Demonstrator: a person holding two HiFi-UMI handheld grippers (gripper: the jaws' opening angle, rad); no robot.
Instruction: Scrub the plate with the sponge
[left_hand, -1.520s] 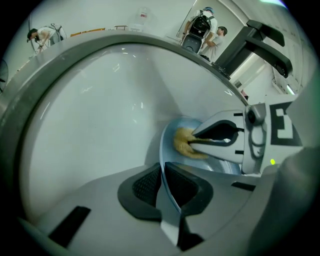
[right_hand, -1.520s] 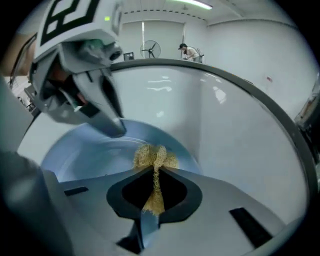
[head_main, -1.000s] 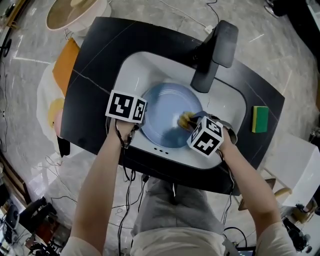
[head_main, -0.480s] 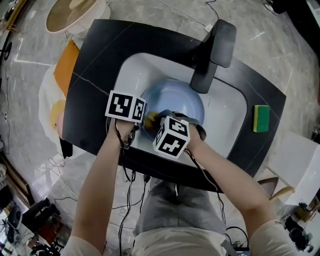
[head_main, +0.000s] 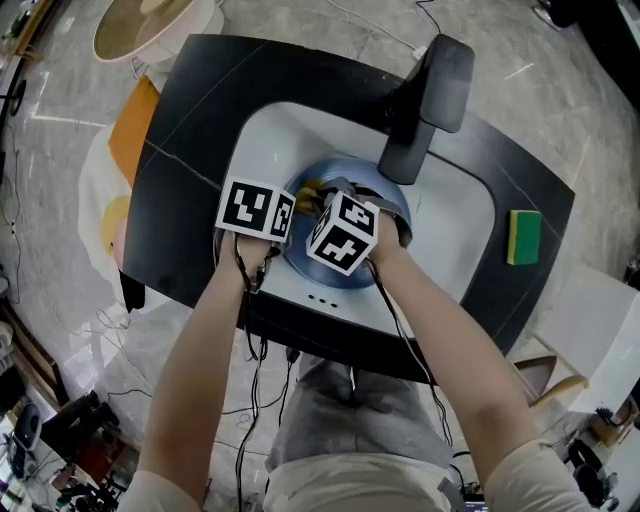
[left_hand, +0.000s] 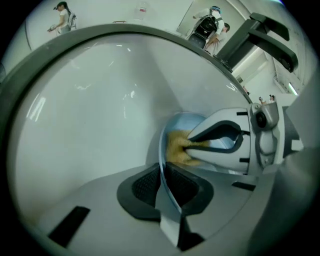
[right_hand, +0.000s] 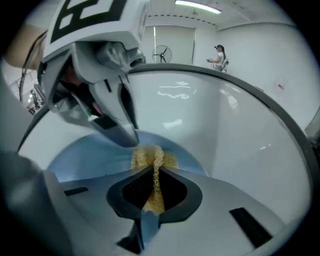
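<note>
1. The blue plate (head_main: 305, 262) sits in the basin. Its near rim runs edge-on between the pads of the left gripper (left_hand: 163, 180), whose jaws are clamped onto it.
2. The yellow sponge (right_hand: 150, 157), a coarse mesh wad, is pinched between the jaws of the right gripper (right_hand: 154, 187). It pokes out past the tips and presses on the plate's face, just ahead of the left gripper's tips.
3. Both grippers point steeply down into the basin. The right gripper stands just to the right of the left, and their marker cubes nearly touch.
4. The white sink (head_main: 455, 215) surrounds both grippers and is set in a black counter (head_main: 200, 90).
5. A dark grey faucet (head_main: 425, 100) rises just beyond the right gripper.
6. A green sponge (head_main: 522, 237) lies on the counter, well off to the right gripper's right.
</note>
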